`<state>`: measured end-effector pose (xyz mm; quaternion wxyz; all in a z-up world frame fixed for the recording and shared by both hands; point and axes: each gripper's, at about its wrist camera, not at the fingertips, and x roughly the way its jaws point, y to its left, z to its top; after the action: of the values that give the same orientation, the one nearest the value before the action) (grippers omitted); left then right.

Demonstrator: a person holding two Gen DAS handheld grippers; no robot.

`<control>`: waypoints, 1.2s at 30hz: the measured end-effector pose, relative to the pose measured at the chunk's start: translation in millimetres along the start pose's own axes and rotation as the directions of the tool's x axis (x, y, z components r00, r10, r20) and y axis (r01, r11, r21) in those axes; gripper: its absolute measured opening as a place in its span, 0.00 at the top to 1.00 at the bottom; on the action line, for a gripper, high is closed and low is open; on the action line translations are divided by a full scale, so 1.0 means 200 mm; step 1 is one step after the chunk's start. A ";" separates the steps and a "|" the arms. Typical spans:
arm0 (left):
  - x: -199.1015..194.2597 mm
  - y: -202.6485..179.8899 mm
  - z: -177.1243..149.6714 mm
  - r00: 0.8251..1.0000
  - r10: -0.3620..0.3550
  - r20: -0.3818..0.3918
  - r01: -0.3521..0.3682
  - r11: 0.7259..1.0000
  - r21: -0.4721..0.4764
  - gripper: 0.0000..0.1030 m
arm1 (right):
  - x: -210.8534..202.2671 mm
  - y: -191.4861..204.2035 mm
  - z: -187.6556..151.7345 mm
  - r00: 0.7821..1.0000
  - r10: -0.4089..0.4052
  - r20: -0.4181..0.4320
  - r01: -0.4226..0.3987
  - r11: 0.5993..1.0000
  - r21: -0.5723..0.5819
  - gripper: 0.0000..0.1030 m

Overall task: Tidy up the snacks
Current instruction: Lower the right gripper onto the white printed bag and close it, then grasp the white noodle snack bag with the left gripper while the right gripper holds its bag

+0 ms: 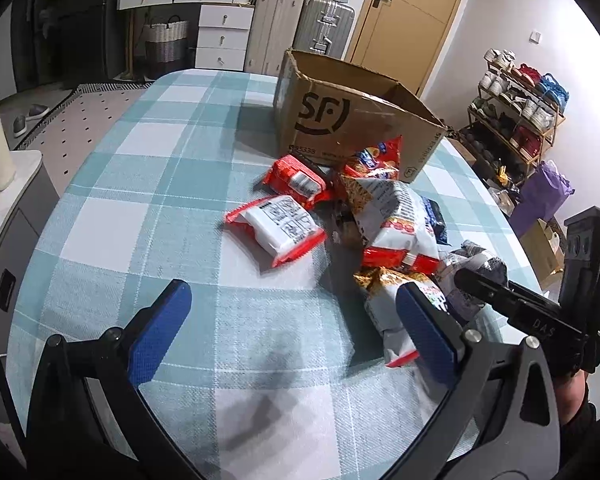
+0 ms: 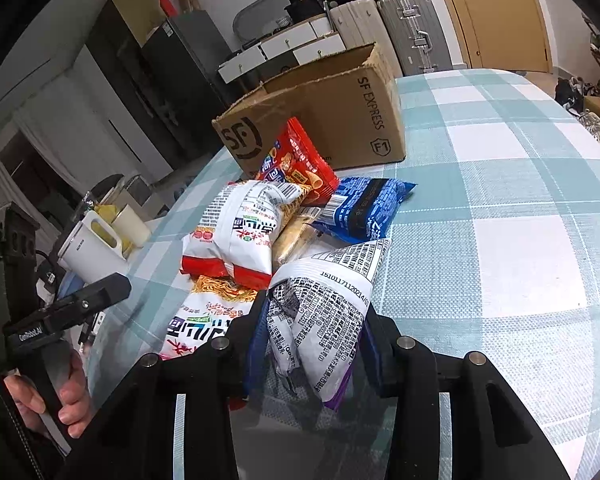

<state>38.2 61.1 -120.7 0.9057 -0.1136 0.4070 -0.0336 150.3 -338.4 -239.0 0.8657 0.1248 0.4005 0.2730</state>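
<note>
The right claw point(image 2: 312, 344) was clamped on a white snack packet point(image 2: 332, 304) covered in black print, its blue pads squeezing the crumpled lower part of the bag from both sides. The packet's upper corner fanned out above the fingers, and the bag sat at the near edge of a heap of snacks on the checked bench point(image 2: 520, 208). Just beyond it lay a white-and-red noodle bag point(image 2: 236, 232), a blue packet point(image 2: 364, 208), a small yellow-brown wrapped bar point(image 2: 296, 232) between those two, and a red chip bag point(image 2: 300, 164) leaning against the cardboard box point(image 2: 340, 112). Another noodle packet point(image 2: 208, 316) lay flat to the left of the held one, touching it.

The left claw point(image 1: 296, 328) stood wide apart with nothing between its blue pads, over bare cloth at the near side of the bench point(image 1: 140, 200). The heap lay ahead and to its right; its right finger overlapped the nearest noodle packet point(image 1: 388, 312) in view, though contact could not be told. Two red-and-white packets point(image 1: 276, 228) point(image 1: 296, 180) lay apart from the pile, ahead of this claw and short of the open box point(image 1: 348, 120). The right claw point(image 1: 484, 284) showed at the right edge, its tip on the grey printed packet point(image 1: 480, 268).
</note>
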 end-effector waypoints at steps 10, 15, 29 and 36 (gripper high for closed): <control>0.06 -0.14 -0.03 0.997 -0.058 -0.061 0.060 0.997 0.043 0.01 | -0.11 -0.04 -0.02 0.999 0.004 0.044 -0.005 1.000 0.020 0.61; 0.12 -0.21 -0.05 0.993 -0.069 -0.096 0.075 0.996 0.058 0.01 | -0.15 -0.06 -0.04 0.999 0.000 0.046 -0.001 1.000 0.027 0.61; 0.32 -0.37 -0.06 0.981 -0.076 -0.176 0.091 0.993 0.076 0.01 | -0.26 -0.13 -0.07 0.996 -0.021 0.088 0.018 0.999 0.034 0.61; 0.38 -0.41 -0.06 0.981 -0.061 -0.183 0.078 0.993 0.083 0.01 | -0.27 -0.14 -0.08 0.995 -0.015 0.095 0.011 0.999 0.041 0.61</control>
<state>81.7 -31.8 -164.8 0.8676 -0.0834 0.4811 -0.0937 120.7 -392.8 -228.0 0.8828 0.1527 0.3652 0.2530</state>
